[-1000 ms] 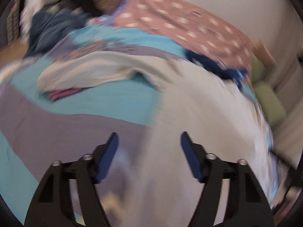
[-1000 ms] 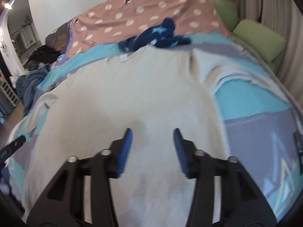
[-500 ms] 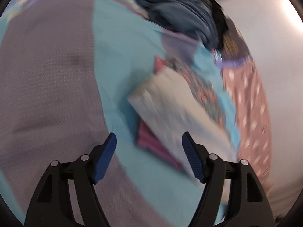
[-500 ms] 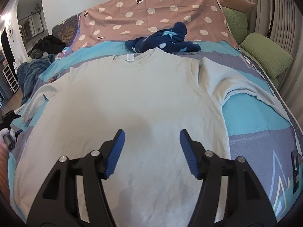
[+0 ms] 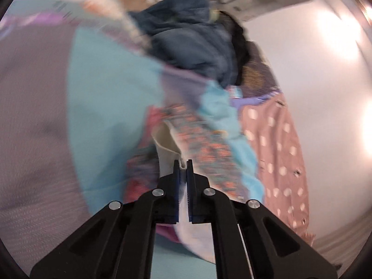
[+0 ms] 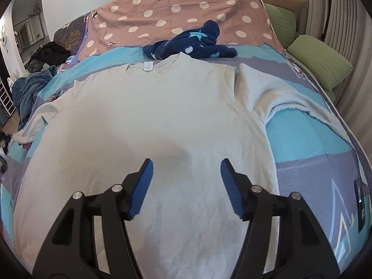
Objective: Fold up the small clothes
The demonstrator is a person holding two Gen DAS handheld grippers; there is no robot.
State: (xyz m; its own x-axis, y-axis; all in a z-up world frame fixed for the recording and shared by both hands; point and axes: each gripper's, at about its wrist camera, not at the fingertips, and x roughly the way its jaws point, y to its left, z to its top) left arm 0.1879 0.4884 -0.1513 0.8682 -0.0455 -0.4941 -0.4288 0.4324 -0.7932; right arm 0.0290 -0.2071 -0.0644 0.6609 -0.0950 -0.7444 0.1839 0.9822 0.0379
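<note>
Left gripper (image 5: pixel 183 164) swung over, clamped sleeve cuff (image 5: pixel 165 145).

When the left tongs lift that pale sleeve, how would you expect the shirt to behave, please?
Probably floppy: the pale shirt lies flat and follows the bedspread. The sleeve already bends where the left tongs are shut on it, so it should drape. It looks thin, so likely light, though the body may drag.

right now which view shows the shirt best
The right wrist view: the shirt lies spread flat, collar to hem. The left wrist view shows only a blurred sleeve cuff pinched in the left gripper.
</note>
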